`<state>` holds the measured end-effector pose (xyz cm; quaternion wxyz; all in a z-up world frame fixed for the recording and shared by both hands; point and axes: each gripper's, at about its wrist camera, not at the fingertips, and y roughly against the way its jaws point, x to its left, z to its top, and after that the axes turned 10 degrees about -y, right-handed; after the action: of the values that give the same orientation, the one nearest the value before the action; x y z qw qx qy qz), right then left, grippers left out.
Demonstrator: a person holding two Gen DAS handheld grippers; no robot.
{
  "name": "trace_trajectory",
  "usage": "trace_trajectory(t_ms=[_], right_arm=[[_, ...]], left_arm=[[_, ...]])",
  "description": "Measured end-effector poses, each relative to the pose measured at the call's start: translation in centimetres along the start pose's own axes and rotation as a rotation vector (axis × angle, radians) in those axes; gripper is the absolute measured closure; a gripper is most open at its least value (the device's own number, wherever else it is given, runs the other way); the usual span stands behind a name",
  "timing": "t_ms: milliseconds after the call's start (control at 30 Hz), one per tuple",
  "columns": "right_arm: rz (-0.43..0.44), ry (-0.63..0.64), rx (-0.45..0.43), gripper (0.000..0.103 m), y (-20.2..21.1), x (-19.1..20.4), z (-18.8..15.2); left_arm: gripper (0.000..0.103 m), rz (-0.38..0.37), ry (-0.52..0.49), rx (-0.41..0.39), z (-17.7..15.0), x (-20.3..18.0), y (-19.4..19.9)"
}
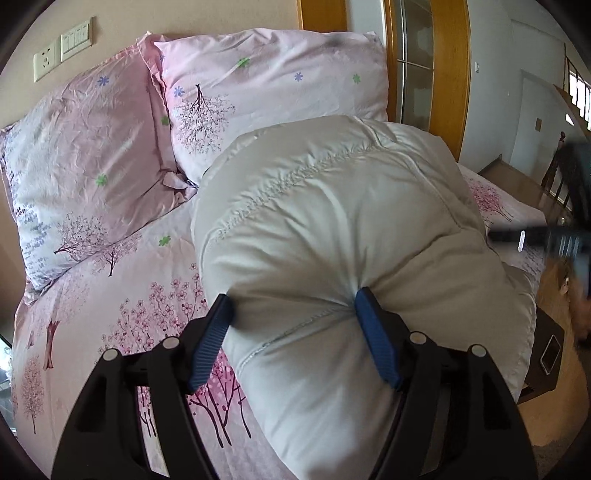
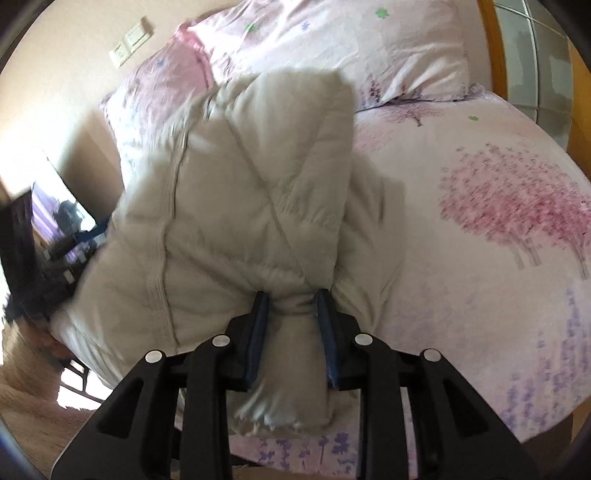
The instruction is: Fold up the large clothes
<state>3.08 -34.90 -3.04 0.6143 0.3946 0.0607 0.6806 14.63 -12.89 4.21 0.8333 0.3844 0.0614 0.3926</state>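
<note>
A puffy off-white quilted jacket (image 1: 332, 221) lies bunched on the pink floral bed cover (image 1: 110, 314). My left gripper (image 1: 291, 299) stands wide around a thick fold of it. Both blue pads dent the padding, and creases run out from the right pad. In the right wrist view the same jacket (image 2: 240, 203) is raised in a heap in front of me. My right gripper (image 2: 291, 295) is shut on a narrow bunched end of it, with the fabric squeezed between the pads. The right gripper also appears as a dark blur (image 1: 535, 236) past the jacket's right side.
Two pink floral pillows (image 1: 85, 155) (image 1: 273, 81) lean at the bed's head, below wall switches (image 1: 74, 35). A wooden door frame (image 1: 447, 74) stands behind. A phone (image 1: 550, 354) lies on a low wooden stand right of the bed. The bed cover (image 2: 480, 295) spreads to the right.
</note>
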Motion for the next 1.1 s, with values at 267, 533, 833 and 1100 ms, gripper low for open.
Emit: trace_trajectory(t_ms=[267, 533, 833, 1100], right_arm=[[-0.036, 0.139, -0.057, 0.075, -0.3, 4.6, 6.0], [-0.166, 0.194, 0.102, 0.075, -6.7, 4.9, 7.7], [-0.148, 0.093, 0.247, 0.076, -9.8, 1.0, 7.2], [-0.120, 0.072, 0.237, 0.076, -9.5, 0.5, 6.8]], left_arm=[[0.033, 0.014, -0.006, 0.003, 0.0, -0.4, 0.0], [0.033, 0.008, 0.002, -0.039, 0.4, -0.1, 0.6], [0.029, 0.027, 0.172, -0.090, 2.0, 6.0, 2.0], [0.029, 0.061, 0.140, -0.014, 1.6, 5.7, -0.3]])
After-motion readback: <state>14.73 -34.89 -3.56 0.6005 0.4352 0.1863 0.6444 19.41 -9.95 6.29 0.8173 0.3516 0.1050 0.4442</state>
